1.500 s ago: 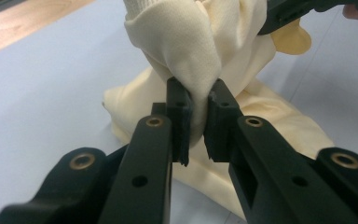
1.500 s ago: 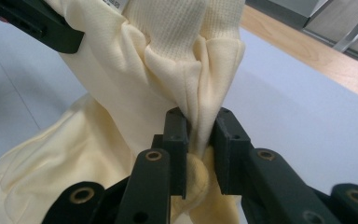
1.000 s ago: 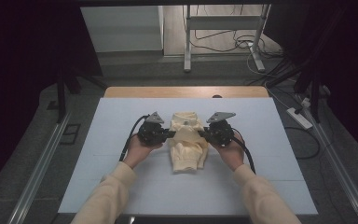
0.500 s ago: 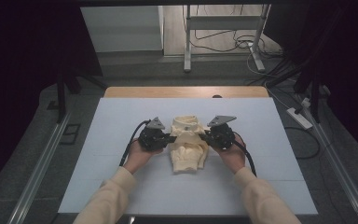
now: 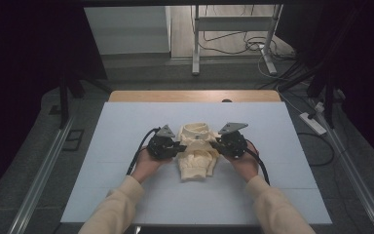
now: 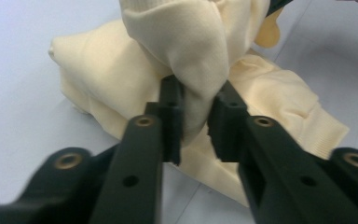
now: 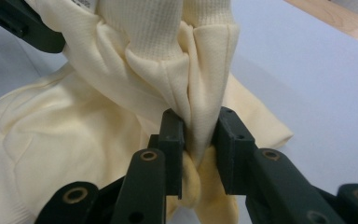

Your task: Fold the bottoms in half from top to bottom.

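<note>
Cream sweater (image 5: 196,155) bunched mid-table (image 5: 126,122), left gripper (image 6: 196,119) and right gripper (image 7: 198,140) each pinching a fold from opposite sides, jaws just easing open, fabric between them.

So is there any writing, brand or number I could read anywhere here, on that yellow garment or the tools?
None can be read. A small white tag at the top of the cream garment in the right gripper view carries print too blurred to read. The black jaws bear no markings.
</note>
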Demonstrator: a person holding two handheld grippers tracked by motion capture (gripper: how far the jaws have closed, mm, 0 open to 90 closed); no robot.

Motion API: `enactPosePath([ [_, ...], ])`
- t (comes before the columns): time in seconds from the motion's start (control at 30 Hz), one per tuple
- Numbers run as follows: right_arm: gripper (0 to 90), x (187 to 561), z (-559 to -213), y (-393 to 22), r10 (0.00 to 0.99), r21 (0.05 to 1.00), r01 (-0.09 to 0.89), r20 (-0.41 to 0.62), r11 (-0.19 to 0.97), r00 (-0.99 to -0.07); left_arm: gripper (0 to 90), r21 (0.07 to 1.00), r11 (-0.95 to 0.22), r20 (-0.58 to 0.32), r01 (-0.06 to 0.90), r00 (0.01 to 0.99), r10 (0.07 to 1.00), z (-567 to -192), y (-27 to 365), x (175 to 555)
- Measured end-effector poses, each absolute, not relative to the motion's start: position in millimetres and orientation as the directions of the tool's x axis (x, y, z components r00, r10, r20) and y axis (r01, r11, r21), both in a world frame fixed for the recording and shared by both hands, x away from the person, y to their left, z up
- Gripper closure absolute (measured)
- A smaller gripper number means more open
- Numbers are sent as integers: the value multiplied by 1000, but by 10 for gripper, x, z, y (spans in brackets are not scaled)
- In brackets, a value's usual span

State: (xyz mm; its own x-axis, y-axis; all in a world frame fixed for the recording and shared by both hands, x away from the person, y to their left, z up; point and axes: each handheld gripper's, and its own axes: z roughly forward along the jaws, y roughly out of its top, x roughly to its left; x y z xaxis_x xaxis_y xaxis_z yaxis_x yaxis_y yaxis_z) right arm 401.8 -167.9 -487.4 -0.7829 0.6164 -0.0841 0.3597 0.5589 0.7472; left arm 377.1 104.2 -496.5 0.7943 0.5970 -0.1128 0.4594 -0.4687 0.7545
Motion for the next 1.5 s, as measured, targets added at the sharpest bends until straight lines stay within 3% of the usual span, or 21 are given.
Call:
enactPosePath([
  [0.17, 573, 3949, -4840, -1711, 620, 746, 370, -74, 555, -781, 414, 767, -423, -133, 482, 765, 630, -4856, 1087, 3712],
  [0.23, 513, 3905, -4802, -1741, 625, 752, 377, -61, 542, -778, 358, 777, -402, -141, 485, 756, 639, -4796, 1140, 3671],
  [0.43, 386, 3731, -4646, -1865, 612, 779, 382, -3, 497, -791, 306, 790, -372, -154, 488, 745, 649, -4648, 1320, 3540],
  [0.67, 373, 3599, -4521, -1981, 615, 803, 398, 51, 443, -787, 293, 812, -337, -161, 477, 736, 657, -4573, 1422, 3459],
  [0.8, 462, 3617, -4468, -1948, 598, 800, 415, 90, 432, -796, 292, 810, -339, -160, 478, 737, 657, -4581, 1406, 3469],
  [0.97, 755, 3686, -4506, -1792, 544, 757, 440, 135, 483, -828, 290, 803, -350, -159, 483, 739, 655, -4614, 1374, 3497],
  [1.1, 868, 3677, -4517, -1624, 521, 747, 407, 95, 526, -848, 285, 797, -357, -161, 487, 741, 652, -4634, 1367, 3502],
  [1.5, 891, 3571, -4657, -1340, 452, 686, 349, 33, 638, -891, 283, 793, -356, -164, 494, 736, 656, -4678, 1398, 3462],
])
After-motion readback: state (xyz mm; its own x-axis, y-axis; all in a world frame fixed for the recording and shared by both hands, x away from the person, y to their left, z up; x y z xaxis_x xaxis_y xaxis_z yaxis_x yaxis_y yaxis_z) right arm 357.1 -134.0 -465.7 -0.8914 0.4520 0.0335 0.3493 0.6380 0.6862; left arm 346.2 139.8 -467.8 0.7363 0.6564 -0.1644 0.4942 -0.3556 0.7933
